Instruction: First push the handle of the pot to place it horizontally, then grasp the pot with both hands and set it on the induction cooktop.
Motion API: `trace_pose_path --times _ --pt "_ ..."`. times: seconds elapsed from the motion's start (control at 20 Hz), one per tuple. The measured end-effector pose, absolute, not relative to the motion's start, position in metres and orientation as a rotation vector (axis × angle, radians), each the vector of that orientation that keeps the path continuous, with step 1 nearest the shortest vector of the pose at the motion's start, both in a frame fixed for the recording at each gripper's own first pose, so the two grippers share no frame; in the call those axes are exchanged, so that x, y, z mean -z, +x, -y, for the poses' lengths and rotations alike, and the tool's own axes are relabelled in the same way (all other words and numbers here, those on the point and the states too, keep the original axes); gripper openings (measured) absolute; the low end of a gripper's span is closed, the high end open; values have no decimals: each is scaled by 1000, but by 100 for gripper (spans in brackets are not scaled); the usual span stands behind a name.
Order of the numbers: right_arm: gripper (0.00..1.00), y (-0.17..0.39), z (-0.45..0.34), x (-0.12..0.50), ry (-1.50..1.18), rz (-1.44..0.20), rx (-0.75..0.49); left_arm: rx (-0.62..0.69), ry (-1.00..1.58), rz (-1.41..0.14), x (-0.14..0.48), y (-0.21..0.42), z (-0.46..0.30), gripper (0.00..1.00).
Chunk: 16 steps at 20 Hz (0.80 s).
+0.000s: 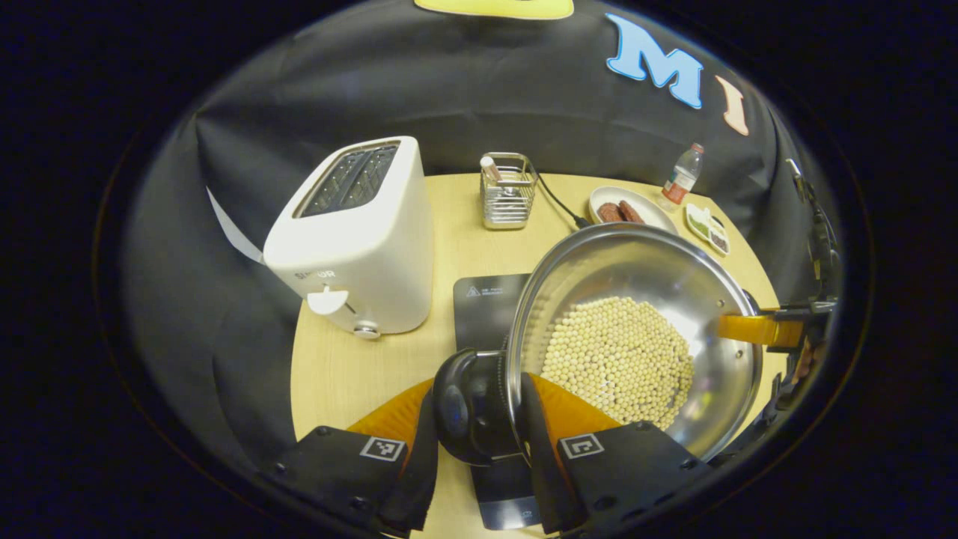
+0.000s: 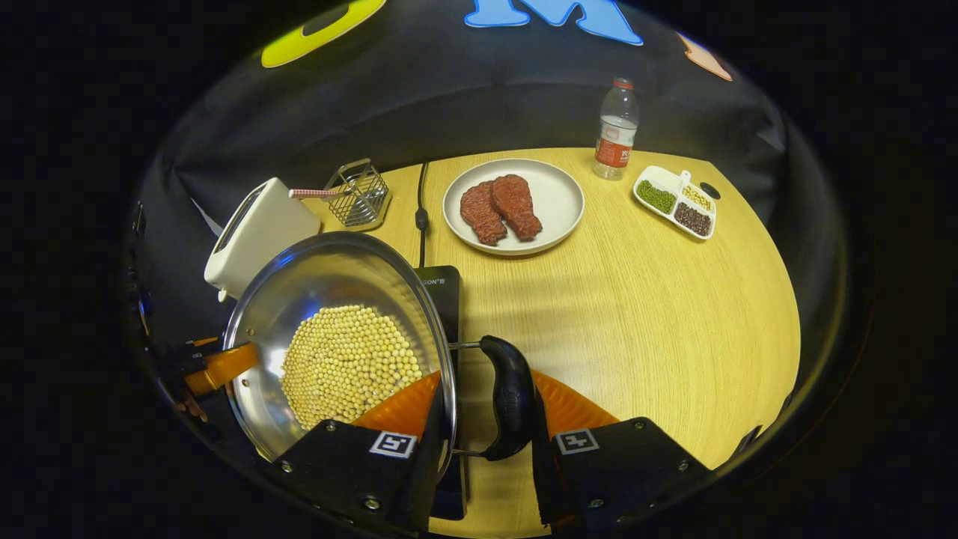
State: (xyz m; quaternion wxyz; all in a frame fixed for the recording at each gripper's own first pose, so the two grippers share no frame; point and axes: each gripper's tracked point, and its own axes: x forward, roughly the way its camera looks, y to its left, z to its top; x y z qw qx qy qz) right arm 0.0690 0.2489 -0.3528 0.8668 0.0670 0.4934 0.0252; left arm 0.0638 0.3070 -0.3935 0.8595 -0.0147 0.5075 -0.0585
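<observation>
The round wooden surface (image 2: 644, 299) is seen carrying all the things, and the dark induction cooktop (image 1: 490, 299) is laid flat near its middle, with a white toaster (image 1: 355, 232) just beside it. The steel pot (image 1: 636, 337), filled at the bottom with pale round beans (image 1: 617, 359), is held over the cooktop, and part of the cooktop is hidden under it; whether the pot is already touching the glass cannot be told. The pot is gripped on two opposite sides: the left claw (image 1: 479, 419) is closed narrowly on one black handle (image 1: 464, 404) and the pot rim, and the right claw (image 2: 486, 419) is closed in the same way on the other handle (image 2: 509, 397), which is seen lying level. It is judged that the handle step is done and the placing is now in hand. To do it well, both claws should be lowered together so the pot is kept level and no beans are spilled, and the pot should be centred on the cooktop before either grip is loosened. Farther back, a plate (image 2: 557, 198) with two pieces of meat, a wire basket (image 1: 507, 198), a divided dish (image 2: 673, 201) and a small bottle (image 2: 617, 127) are left well apart from the pot.
</observation>
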Motion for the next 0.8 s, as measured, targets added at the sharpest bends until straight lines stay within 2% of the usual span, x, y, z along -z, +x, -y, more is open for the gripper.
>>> trace_pose_path --times 0.25,0.3,0.35,0.45,0.5,0.6,0.8 --pt "53 66 -259 358 148 -1038 -37 131 -23 -1065 405 65 -317 58" --pt "53 65 -261 359 151 -1038 -34 132 -22 -1062 407 67 -318 61" --pt "53 65 -263 360 152 -1036 -33 131 -20 -1061 408 67 -320 58" --pt "53 65 -265 364 155 -1031 -34 129 -16 -1056 407 67 -325 58" --pt "53 65 -267 364 158 -1029 -35 128 -14 -1051 407 67 -327 61" --pt "53 65 -268 365 157 -1021 -38 127 -15 -1044 406 67 -329 58" --pt "53 68 -271 366 181 -997 -50 122 -36 -1037 409 69 -332 58"
